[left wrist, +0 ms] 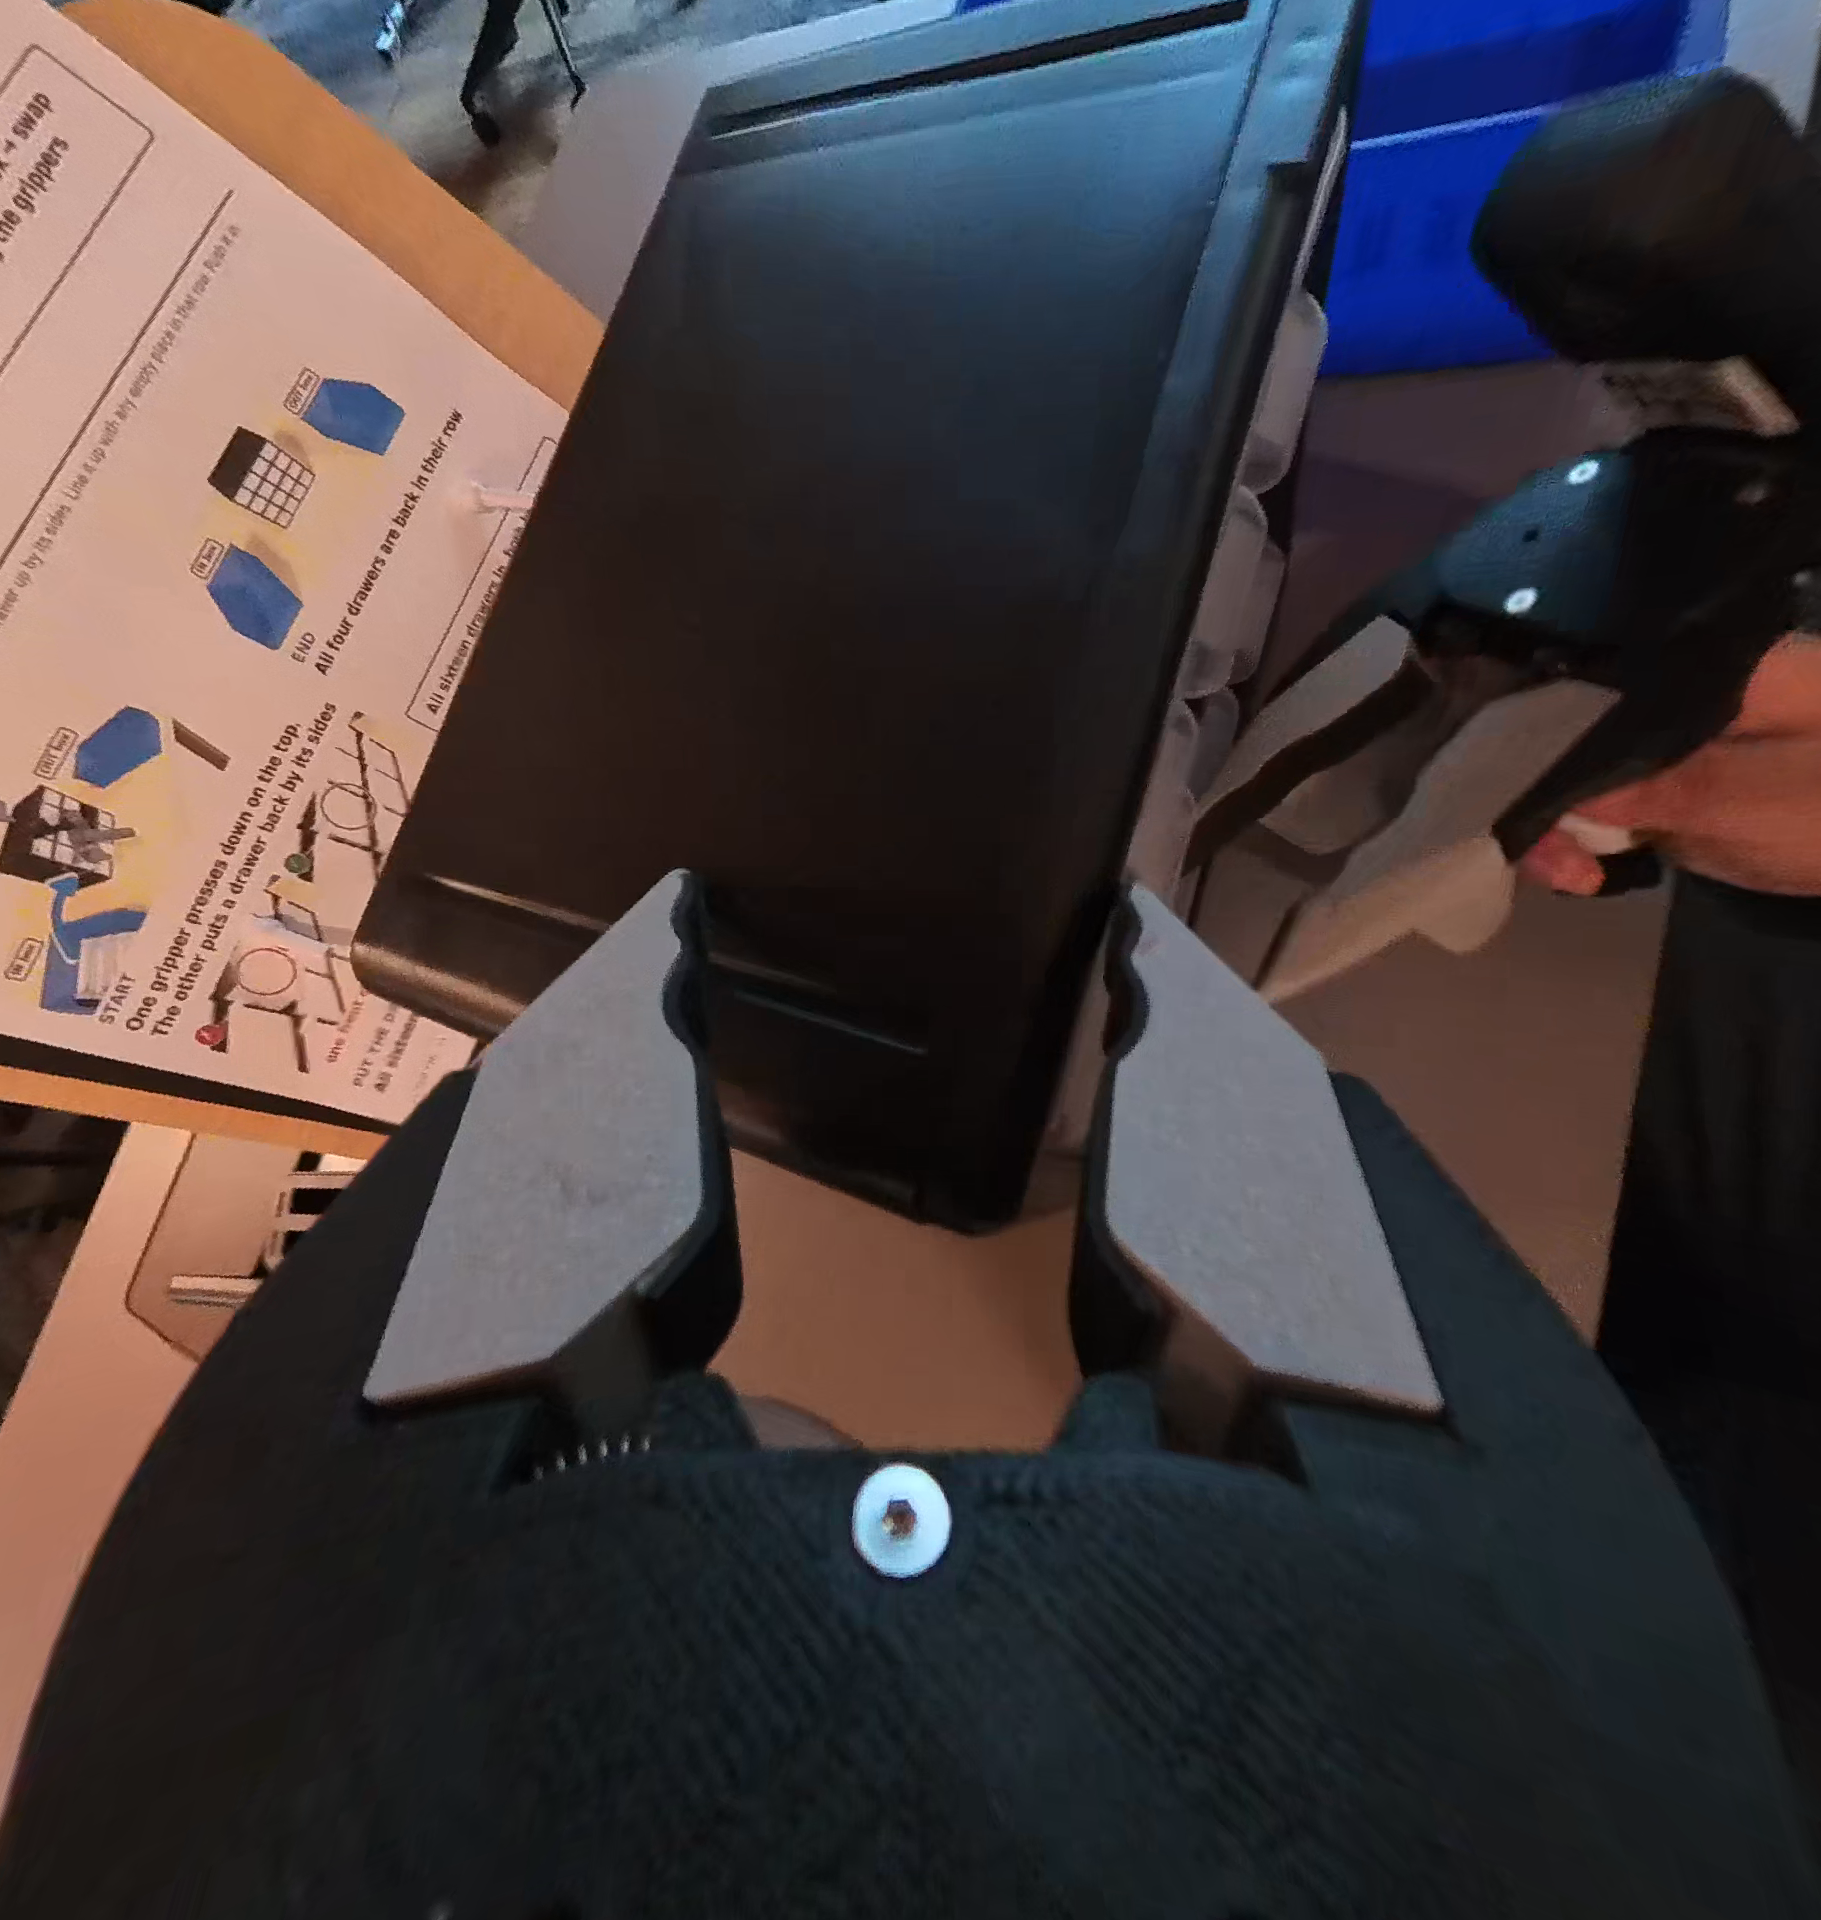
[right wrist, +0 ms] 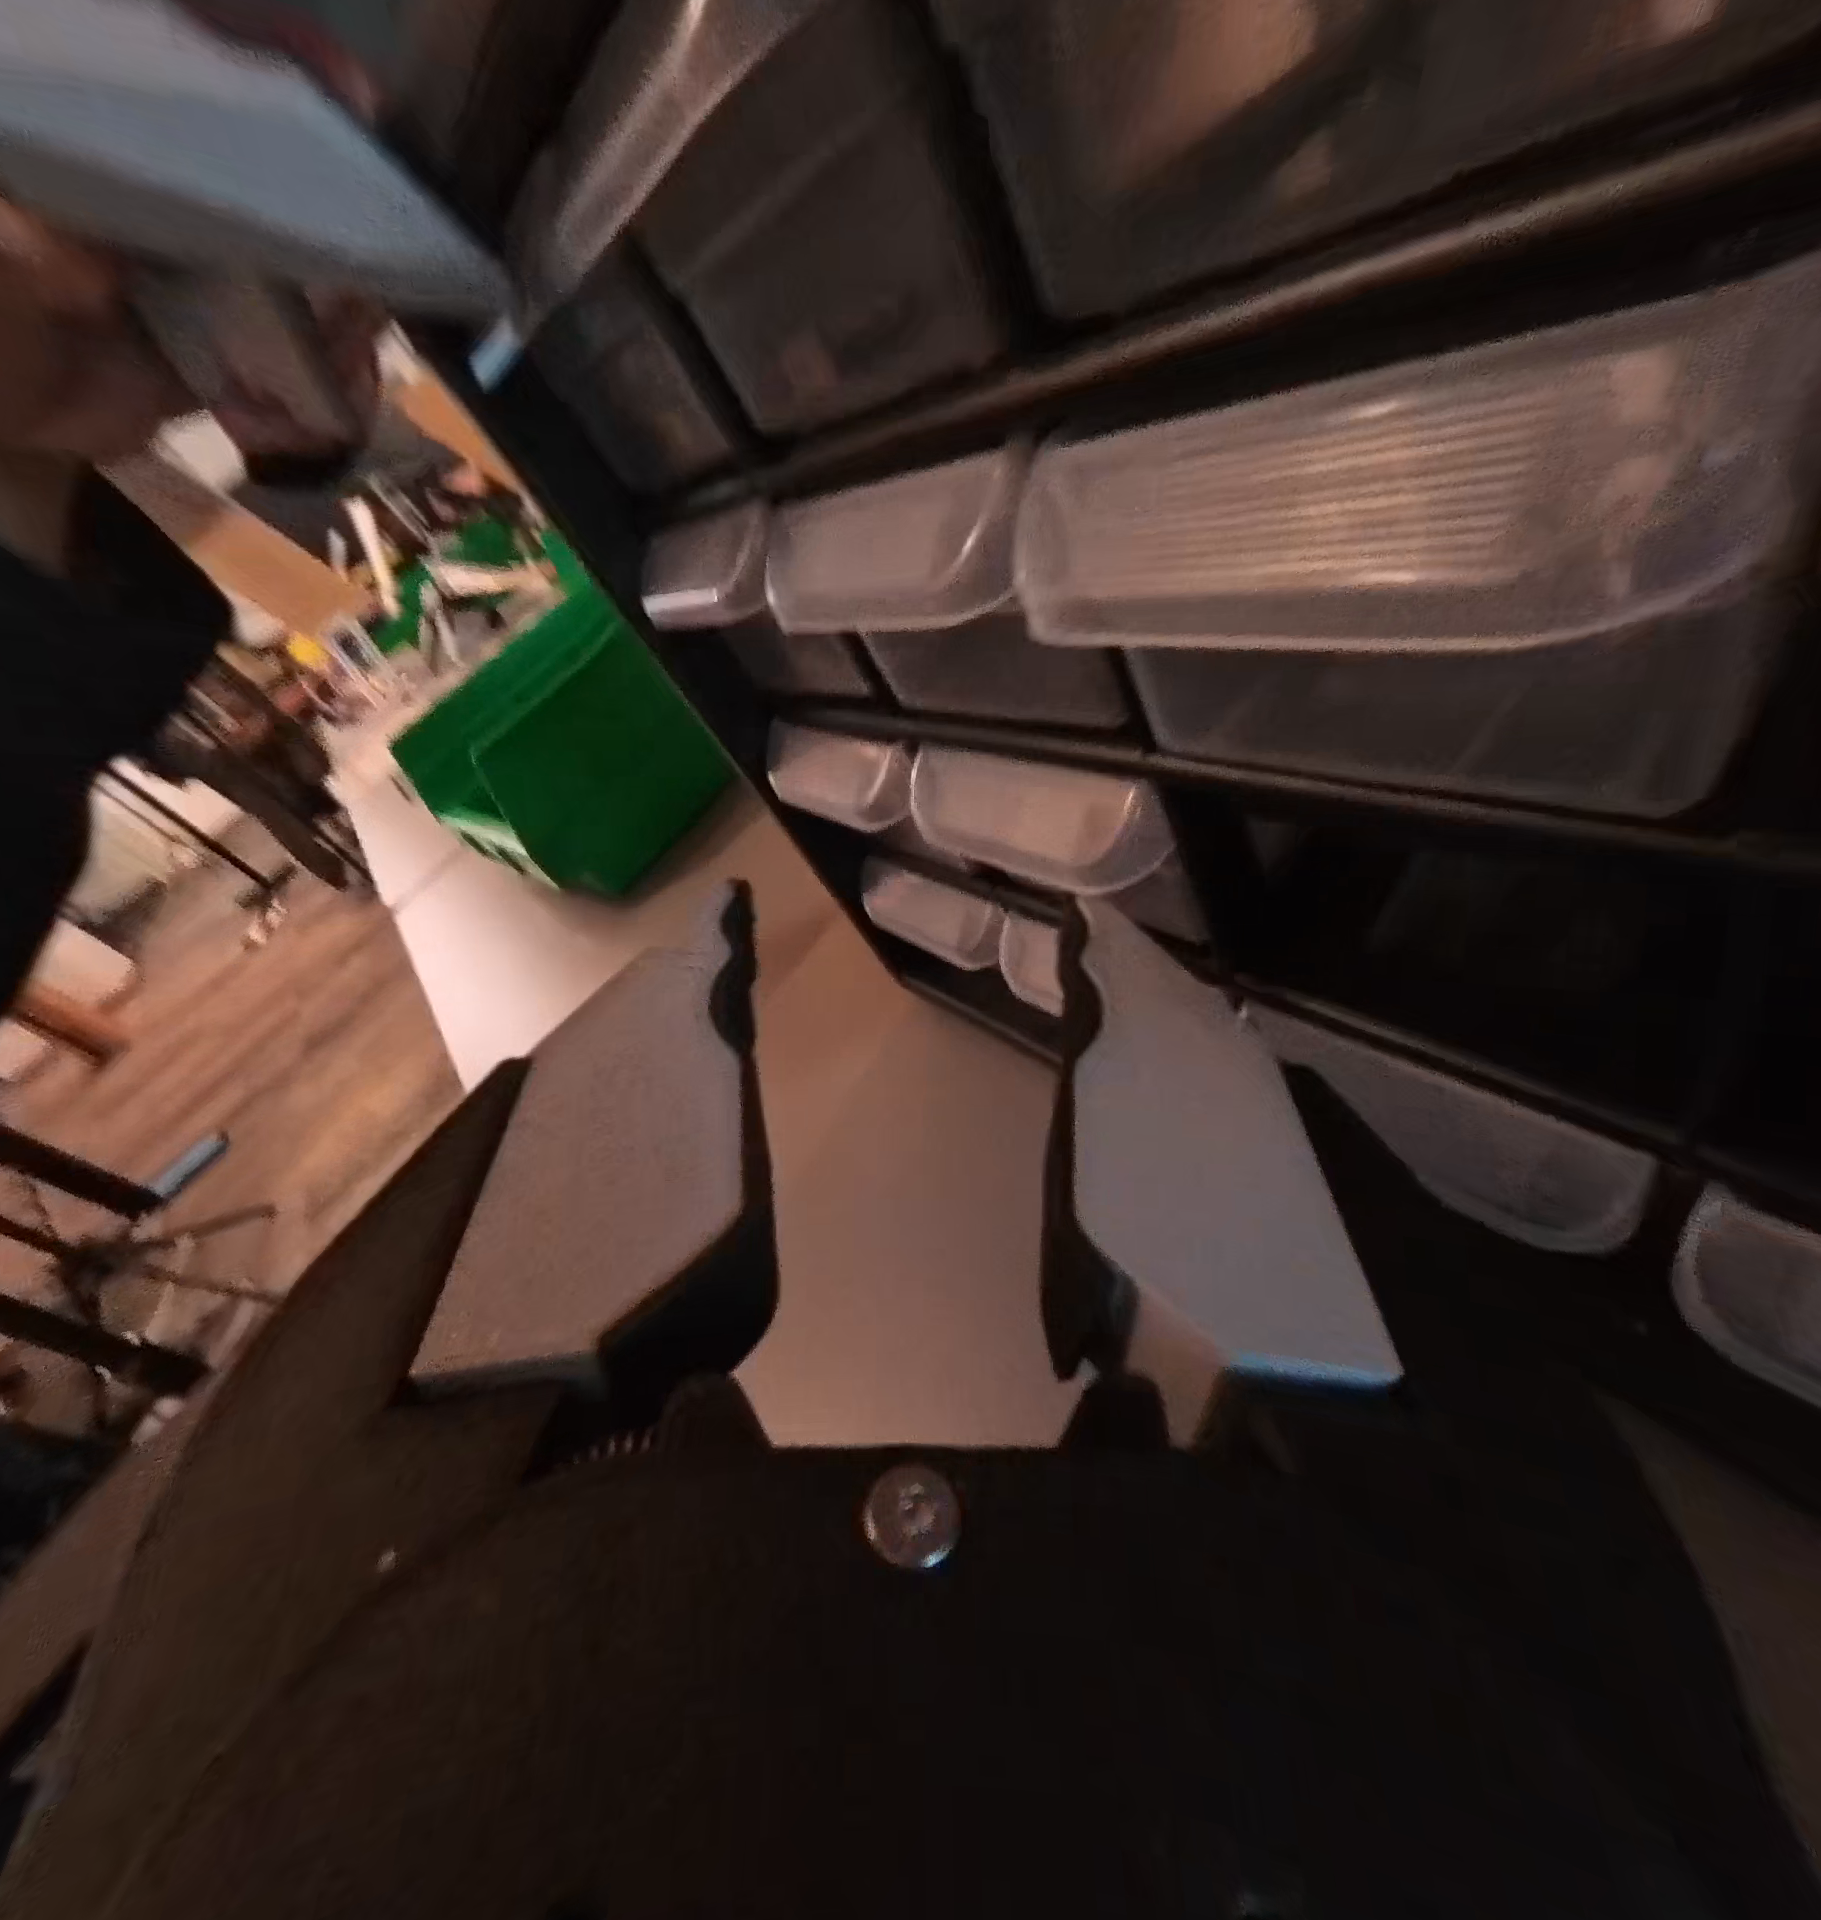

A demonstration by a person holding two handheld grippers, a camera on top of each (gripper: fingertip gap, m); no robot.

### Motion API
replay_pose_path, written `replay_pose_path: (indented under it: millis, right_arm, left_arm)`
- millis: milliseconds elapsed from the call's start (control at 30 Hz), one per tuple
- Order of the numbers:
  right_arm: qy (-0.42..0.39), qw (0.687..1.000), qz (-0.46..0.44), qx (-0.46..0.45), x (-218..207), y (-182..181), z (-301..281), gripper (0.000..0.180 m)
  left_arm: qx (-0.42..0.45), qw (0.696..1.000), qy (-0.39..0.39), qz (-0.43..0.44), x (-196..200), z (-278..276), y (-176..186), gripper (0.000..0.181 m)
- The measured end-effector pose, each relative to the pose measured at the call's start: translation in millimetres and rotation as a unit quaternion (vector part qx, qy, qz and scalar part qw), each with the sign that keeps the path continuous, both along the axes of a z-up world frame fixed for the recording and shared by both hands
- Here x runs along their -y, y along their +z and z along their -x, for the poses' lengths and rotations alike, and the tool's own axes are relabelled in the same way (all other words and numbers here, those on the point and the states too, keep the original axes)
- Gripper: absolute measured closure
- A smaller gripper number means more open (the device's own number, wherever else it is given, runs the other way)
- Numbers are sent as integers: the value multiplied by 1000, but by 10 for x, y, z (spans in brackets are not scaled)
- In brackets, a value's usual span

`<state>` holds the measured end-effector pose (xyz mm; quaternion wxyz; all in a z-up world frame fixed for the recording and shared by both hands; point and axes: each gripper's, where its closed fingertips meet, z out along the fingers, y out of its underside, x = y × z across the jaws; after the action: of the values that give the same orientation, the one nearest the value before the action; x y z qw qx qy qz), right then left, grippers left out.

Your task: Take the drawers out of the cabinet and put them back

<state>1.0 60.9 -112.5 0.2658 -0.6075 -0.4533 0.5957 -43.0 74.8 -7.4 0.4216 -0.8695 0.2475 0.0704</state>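
Black cabinet (left wrist: 885,540) standing on tan worktop (left wrist: 906,1309), seen from above, clear drawers (right wrist: 1405,540) filling its front rows, one dark slot empty. Instruction sheet (left wrist: 158,520) flat just beside cabinet. Green bin (right wrist: 573,769) farther off. Left gripper (left wrist: 906,966) over cabinet top, jaws spread, gripping nothing. Right gripper (right wrist: 906,956) close to drawer fronts, jaws likewise parted, empty.

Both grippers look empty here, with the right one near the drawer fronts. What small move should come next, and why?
Probably ease the right gripper forward to a clear drawer front and close on it. Its jaws stand open and empty, right beside the cabinet face, where one slot already looks dark and empty. The left gripper, also open, sits at the cabinet's black top, seemingly ready to steady it.
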Motion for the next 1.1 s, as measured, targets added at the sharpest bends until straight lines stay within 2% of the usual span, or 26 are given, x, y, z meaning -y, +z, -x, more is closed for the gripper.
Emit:
replay_pose_path:
  millis: [67,133,300,467,600,833,1000,1100]
  right_arm:
    - [-12,999,42,-1,-72,-8,35,144]
    - [-19,996,84,-10,-110,-16,51,156]
    - [-49,985,164,-35,-229,4,-16,160]
    - [-50,986,157,-24,-219,10,26,165]
    - [-30,976,209,-54,-239,38,8,171]
    - [-10,988,148,-39,105,14,-294,172]
    - [31,988,142,-59,307,-3,-585,173]
    - [20,995,93,-24,237,-112,-660,160]
  left_arm:
    - [-25,1000,-1,-2,4,8,-25,103]
    - [-47,999,0,0,5,18,-44,102]
    - [-57,998,11,9,3,24,-54,102]
    - [-59,998,26,14,-14,31,-59,102]
    - [-62,997,40,13,-54,44,-65,100]
    - [-82,994,61,26,-67,48,-76,103]
    - [-73,995,61,11,-85,51,-75,100]
    - [-69,996,61,2,-88,49,-75,103]
